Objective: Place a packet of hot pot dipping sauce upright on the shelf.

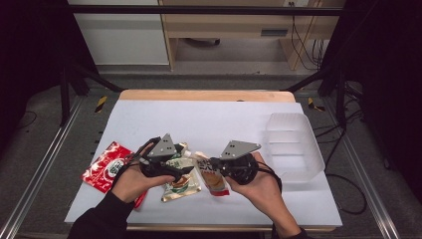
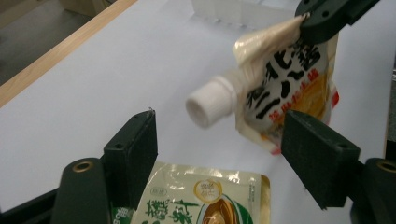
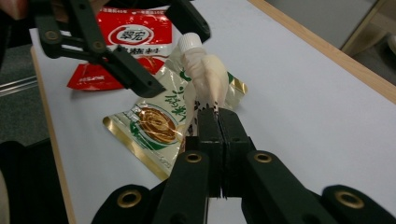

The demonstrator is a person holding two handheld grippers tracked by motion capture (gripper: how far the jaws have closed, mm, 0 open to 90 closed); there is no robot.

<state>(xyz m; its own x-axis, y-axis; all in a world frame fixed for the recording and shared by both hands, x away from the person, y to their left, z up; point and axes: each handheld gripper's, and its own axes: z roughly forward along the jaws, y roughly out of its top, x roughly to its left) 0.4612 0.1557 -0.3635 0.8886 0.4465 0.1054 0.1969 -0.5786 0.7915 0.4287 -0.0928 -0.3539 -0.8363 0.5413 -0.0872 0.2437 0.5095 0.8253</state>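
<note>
A spouted sauce pouch (image 1: pixel 215 180) with black lettering and a white screw cap (image 2: pixel 210 105) hangs a little above the table. My right gripper (image 3: pixel 217 114) is shut on its top edge, beside the spout. My left gripper (image 2: pixel 219 126) is open. Its two jaws stand on either side of the cap without touching it. In the right gripper view the cap (image 3: pixel 190 42) sits between the left gripper's black jaws. In the high view the left gripper (image 1: pixel 188 162) and right gripper (image 1: pixel 211 163) face each other over the middle of the table.
A green and gold pouch (image 1: pixel 181 184) lies flat under the grippers. A red pouch (image 1: pixel 107 167) lies at the sheet's left edge. A clear plastic tub (image 1: pixel 293 144) stands at the right. White sheet stretches toward the wooden far edge (image 1: pixel 206 94).
</note>
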